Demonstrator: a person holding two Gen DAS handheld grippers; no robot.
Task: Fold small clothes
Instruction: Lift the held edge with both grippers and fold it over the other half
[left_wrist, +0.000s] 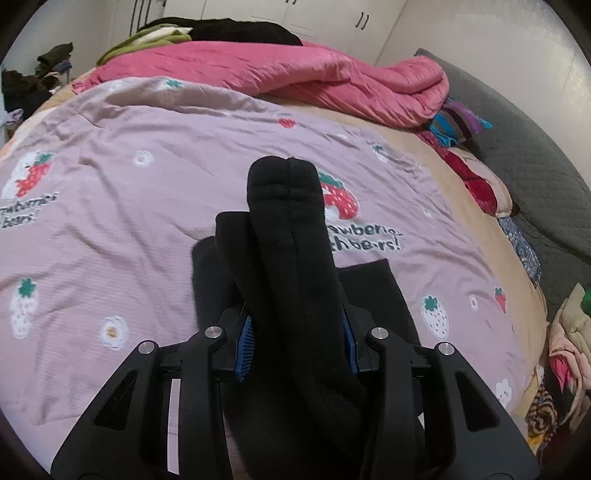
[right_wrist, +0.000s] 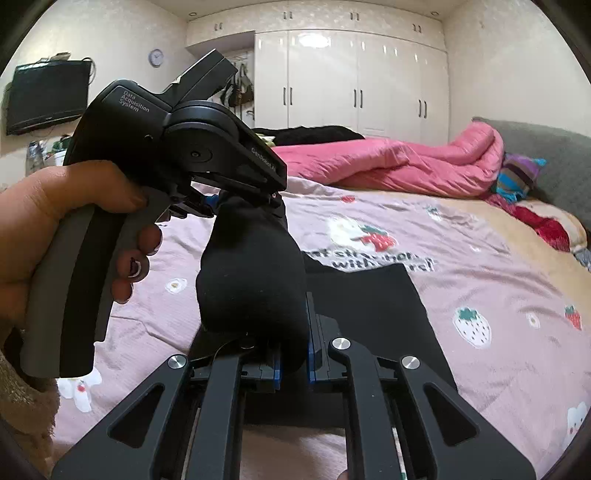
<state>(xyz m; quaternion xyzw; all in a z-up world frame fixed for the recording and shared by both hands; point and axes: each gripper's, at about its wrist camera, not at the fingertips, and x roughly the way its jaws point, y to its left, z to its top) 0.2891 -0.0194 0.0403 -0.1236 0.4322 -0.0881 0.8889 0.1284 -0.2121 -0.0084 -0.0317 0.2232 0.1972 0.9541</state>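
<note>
A small black garment (left_wrist: 288, 236) is held above the bed, bunched and folded over. My left gripper (left_wrist: 297, 339) is shut on it between its blue pads (left_wrist: 245, 343). My right gripper (right_wrist: 293, 360) is shut on the other end of the same black garment (right_wrist: 255, 284). The left gripper (right_wrist: 243, 201) shows in the right wrist view, held in a hand, pinching the garment's upper end. A second flat black cloth (right_wrist: 373, 302) lies on the bed under both grippers; it also shows in the left wrist view (left_wrist: 373, 291).
The bed has a lilac strawberry-print sheet (left_wrist: 147, 221). A pink quilt (left_wrist: 295, 70) is heaped at the far side. Colourful clothes (left_wrist: 476, 184) lie along the right edge by a grey headboard (left_wrist: 535, 155). White wardrobes (right_wrist: 351, 81) stand behind.
</note>
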